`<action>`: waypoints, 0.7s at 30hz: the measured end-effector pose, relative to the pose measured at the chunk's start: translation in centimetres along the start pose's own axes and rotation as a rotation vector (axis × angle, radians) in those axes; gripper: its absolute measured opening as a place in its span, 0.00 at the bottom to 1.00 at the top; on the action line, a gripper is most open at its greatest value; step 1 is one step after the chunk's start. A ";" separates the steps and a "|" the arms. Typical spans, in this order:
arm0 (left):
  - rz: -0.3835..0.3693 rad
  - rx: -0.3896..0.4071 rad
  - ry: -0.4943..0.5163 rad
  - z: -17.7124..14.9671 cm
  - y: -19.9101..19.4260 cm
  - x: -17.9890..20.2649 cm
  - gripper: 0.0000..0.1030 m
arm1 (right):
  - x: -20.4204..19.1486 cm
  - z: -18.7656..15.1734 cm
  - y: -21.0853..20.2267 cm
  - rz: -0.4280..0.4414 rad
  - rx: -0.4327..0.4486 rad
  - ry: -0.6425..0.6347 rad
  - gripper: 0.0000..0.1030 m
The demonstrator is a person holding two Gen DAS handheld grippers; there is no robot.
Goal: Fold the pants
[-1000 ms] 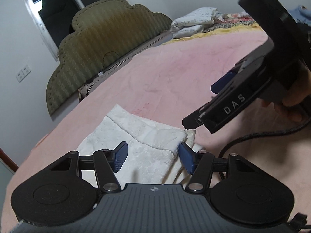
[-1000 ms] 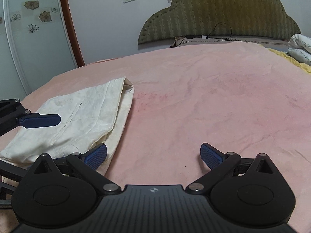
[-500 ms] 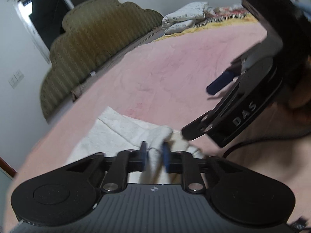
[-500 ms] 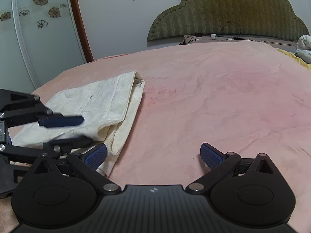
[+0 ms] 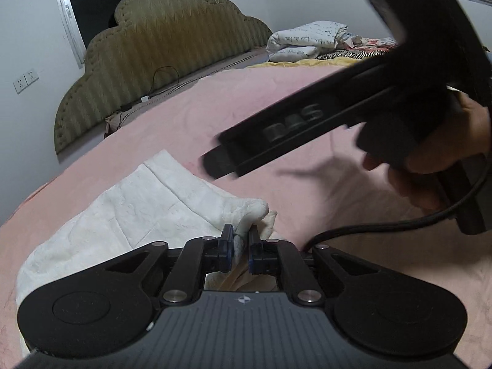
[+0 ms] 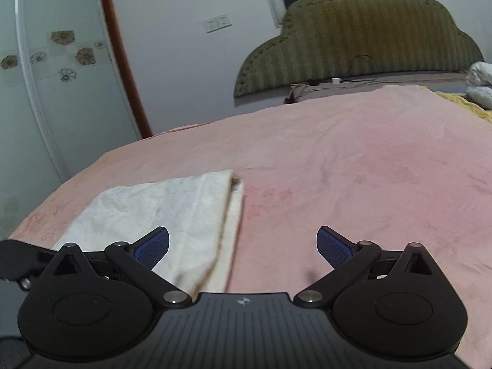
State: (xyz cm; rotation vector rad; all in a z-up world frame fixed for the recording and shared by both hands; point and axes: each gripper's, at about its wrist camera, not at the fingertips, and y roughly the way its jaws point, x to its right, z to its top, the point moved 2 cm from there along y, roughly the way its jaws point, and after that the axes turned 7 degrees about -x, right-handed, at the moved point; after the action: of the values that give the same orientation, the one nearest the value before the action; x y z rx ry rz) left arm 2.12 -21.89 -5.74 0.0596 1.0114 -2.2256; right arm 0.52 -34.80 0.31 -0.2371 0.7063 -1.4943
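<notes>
White pants (image 5: 147,209) lie folded on the pink bed cover (image 5: 276,104). In the left wrist view my left gripper (image 5: 240,243) is shut on the near right corner of the pants, with white cloth bunched between its blue pads. The right gripper's black body (image 5: 307,126) hangs blurred above and to the right, held by a hand. In the right wrist view the pants (image 6: 172,206) lie to the left on the pink cover (image 6: 369,169). My right gripper (image 6: 243,246) is open and empty above the pants' right edge.
A green padded headboard (image 5: 153,52) stands at the far end of the bed. Folded white bedding (image 5: 307,41) sits at the far right. A black cable (image 5: 384,227) trails over the cover. A wall and door (image 6: 61,92) are at the left.
My left gripper closed on the pants' corner and pinches the cloth. My right gripper rose and moved back over the pants' right edge, still open.
</notes>
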 end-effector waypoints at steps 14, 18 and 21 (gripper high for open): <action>0.167 0.094 -0.230 -4.5 -8.7 -9.8 0.98 | -0.6 1.5 2.7 0.054 -0.061 0.018 1.00; 0.277 -0.040 -0.441 -6.5 -7.6 -15.5 0.96 | -2.6 1.5 4.7 0.104 -0.115 -0.042 1.00; 0.282 -0.084 -0.554 -7.8 -6.8 -18.1 0.96 | -3.1 1.3 6.5 0.106 -0.163 -0.063 1.00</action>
State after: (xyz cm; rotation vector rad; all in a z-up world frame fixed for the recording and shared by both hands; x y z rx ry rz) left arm 10.18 -3.15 -1.24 -0.4065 0.7316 -1.7905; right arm 6.89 -31.53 -1.41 -0.3639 0.7786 -1.3249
